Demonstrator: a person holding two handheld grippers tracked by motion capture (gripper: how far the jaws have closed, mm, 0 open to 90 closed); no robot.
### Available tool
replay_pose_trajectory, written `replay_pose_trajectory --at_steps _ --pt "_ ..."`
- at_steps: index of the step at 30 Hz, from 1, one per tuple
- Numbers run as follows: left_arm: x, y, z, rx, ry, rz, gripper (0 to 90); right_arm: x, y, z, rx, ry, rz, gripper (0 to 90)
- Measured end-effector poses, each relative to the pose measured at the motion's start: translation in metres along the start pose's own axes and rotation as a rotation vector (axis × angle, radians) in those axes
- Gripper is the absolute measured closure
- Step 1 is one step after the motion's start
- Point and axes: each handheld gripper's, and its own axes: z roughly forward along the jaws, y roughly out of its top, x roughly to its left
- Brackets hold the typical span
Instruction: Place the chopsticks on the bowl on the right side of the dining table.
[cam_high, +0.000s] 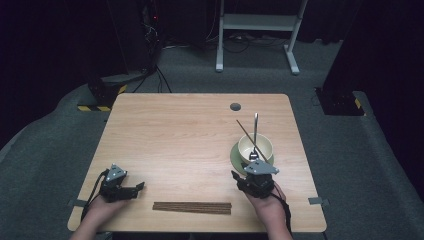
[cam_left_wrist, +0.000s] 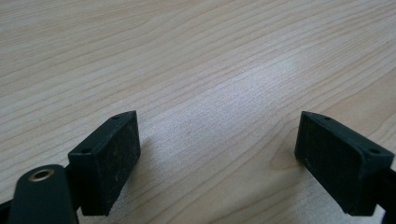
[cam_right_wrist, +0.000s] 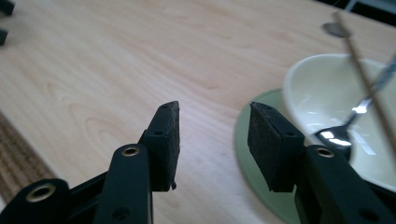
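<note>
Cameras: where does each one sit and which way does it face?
High view: above the person's side, looking forward and down on the table; forearms, left claw, right claw.
Left gripper view: on the left claw, facing bare tabletop between wide-apart jaws.
Right gripper view: on the right claw, facing bowl, saucer, spoon.
Shared: high and right gripper views show the bowl.

Each hand carries a black gripper: the left gripper (cam_high: 141, 185) and the right gripper (cam_high: 234, 175). On top of each sits a grey three-cornered plate with small dark screws. A black cable leaves each body toward 6 o'clock. In the gripper views the pads (cam_right_wrist: 164, 135) are black, rectangular and matte, with small holes, and brass-coloured rivets sit in the finger links.
</note>
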Motion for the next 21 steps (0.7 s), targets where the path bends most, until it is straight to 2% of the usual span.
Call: replay_pose_trajectory --at_steps 3,6,8,9,11,14,21 --pt "0.0 0.0 0.0 0.001 -0.002 0.002 14.1 0.011 -0.003 0.01 0.027 0.037 -0.021 54.2" --pt "0.0 0.0 0.0 0.0 -0.002 0.002 14.1 0.016 -0.004 0.014 0.041 0.047 -0.037 54.6" --pt "0.001 0.0 0.0 0.001 -0.005 0.005 14.0 0.025 -0.005 0.019 0.051 0.081 -0.041 55.6" --pt "0.001 0.0 0.0 0.001 -0.005 0.005 13.9 0.025 -0.005 0.019 0.051 0.081 -0.041 55.6" --pt "0.001 0.0 0.0 0.001 -0.006 0.005 14.0 0.035 -0.007 0.023 0.069 0.096 -0.069 56.9" --pt "0.0 0.0 0.0 0.001 -0.007 0.006 13.9 0.042 -0.009 0.024 0.074 0.117 -0.064 58.8" --pt "0.0 0.0 0.0 0.001 -0.009 0.005 13.8 0.067 -0.013 0.028 0.088 0.151 -0.109 63.5"
